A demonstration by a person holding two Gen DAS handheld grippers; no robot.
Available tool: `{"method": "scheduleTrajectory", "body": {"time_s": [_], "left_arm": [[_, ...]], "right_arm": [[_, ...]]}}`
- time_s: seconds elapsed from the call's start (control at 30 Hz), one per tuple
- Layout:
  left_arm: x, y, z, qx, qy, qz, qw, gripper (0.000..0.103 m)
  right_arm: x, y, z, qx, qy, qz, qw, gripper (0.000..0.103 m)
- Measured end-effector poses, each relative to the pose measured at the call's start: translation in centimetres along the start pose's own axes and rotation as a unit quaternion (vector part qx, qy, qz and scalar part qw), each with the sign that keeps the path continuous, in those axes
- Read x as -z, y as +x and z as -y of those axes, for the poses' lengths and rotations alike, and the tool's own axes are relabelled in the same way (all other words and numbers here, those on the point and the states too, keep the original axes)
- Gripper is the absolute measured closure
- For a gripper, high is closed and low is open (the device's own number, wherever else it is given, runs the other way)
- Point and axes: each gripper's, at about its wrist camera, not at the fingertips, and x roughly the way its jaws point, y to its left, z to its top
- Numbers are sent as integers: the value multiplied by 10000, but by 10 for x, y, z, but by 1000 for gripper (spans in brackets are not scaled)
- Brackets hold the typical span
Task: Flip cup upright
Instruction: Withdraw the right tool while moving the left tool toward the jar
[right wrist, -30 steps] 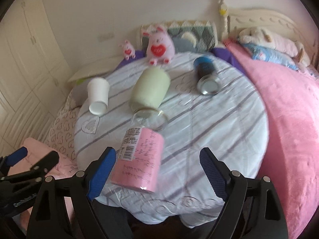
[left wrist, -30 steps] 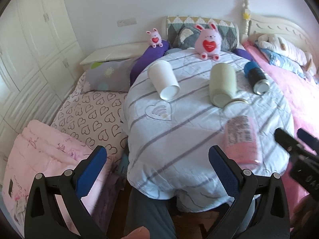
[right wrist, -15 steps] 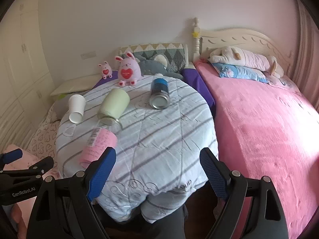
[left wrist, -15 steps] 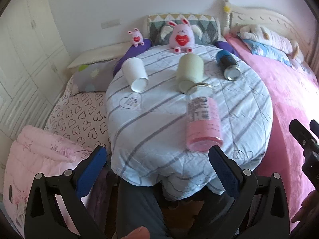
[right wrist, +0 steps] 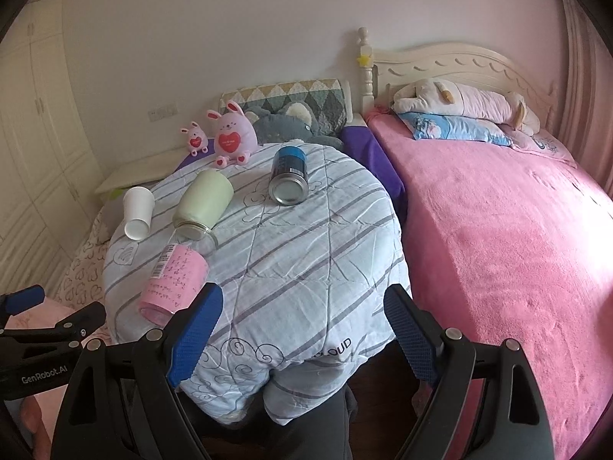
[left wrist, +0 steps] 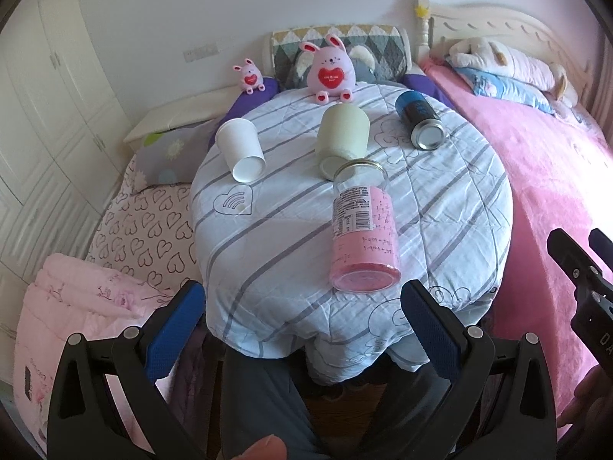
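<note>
On a round table under a striped quilt (left wrist: pixel 291 230) several vessels lie on their sides: a white paper cup (left wrist: pixel 240 149) (right wrist: pixel 137 212), a pale green cup (left wrist: pixel 341 138) (right wrist: pixel 203 203), a blue can (left wrist: pixel 419 119) (right wrist: pixel 289 176) and a glass jar with a pink label (left wrist: pixel 362 232) (right wrist: pixel 174 281). My left gripper (left wrist: pixel 302 326) is open and empty, below the table's near edge. My right gripper (right wrist: pixel 302 329) is open and empty, also short of the near edge, right of the jar.
Two pink plush rabbits (left wrist: pixel 331 69) (left wrist: pixel 249 76) sit at the table's far edge. A pink bed (right wrist: pixel 498 230) with pillows lies to the right. Folded bedding with heart print (left wrist: pixel 141 230) lies to the left. White wardrobe doors (left wrist: pixel 38 115) line the left wall.
Both grippers have pulled back and away from the table, so the table looks smaller and farther. The right gripper has swung right toward the bed. The vessels have not moved.
</note>
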Motion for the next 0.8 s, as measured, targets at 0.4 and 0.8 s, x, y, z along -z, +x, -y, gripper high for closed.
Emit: {"method": "scheduleTrajectory", "body": {"time_s": [0.4,0.8], "left_arm": [[-5,6,5,-23,17,-91,10000,0],[-10,16,16,-24,6,-189,9998,0]], "right_arm": [[-1,6,2,-42,-8,-36,10000,16],[-2,18,12,-132,65,-119,9998,16]]}}
